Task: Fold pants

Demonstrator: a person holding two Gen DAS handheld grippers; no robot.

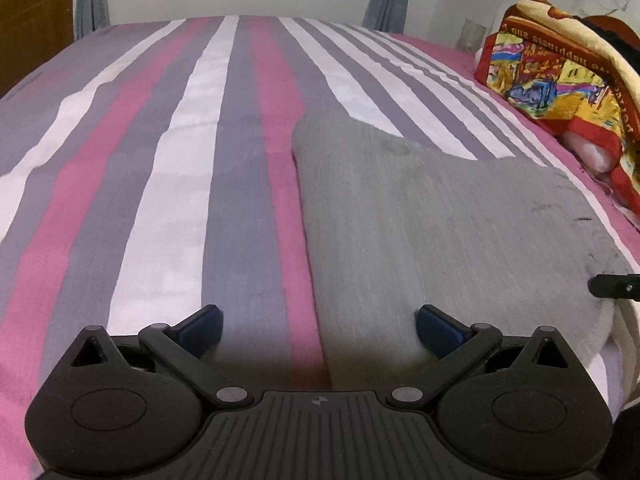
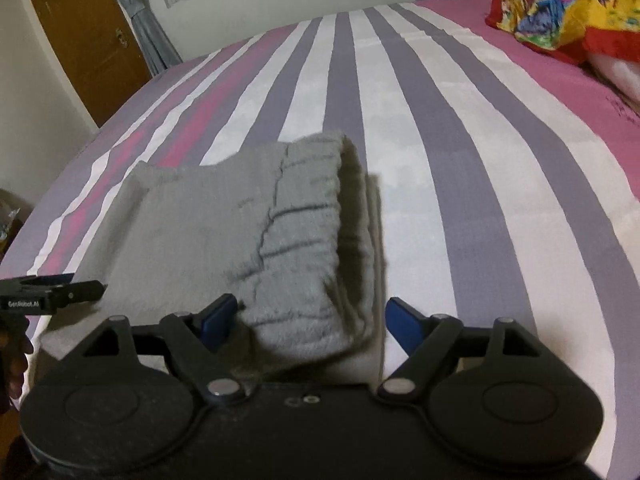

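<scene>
The grey pants [image 1: 432,216] lie flat and folded on the striped bedsheet [image 1: 168,184]. My left gripper [image 1: 319,330] is open, low over the near left edge of the pants, its right pad over the cloth. In the right wrist view the pants [image 2: 224,232] show a ribbed waistband end [image 2: 304,240] with folded layers at the right side. My right gripper [image 2: 312,322] is open, its jaws on either side of that waistband end. Each gripper shows at the edge of the other's view: right [image 1: 614,286], left [image 2: 52,294].
A bright red and yellow patterned blanket [image 1: 560,80] lies at the right edge of the bed, also in the right wrist view [image 2: 560,4]. A wooden door [image 2: 88,40] and grey curtains [image 2: 152,32] stand beyond the far left of the bed.
</scene>
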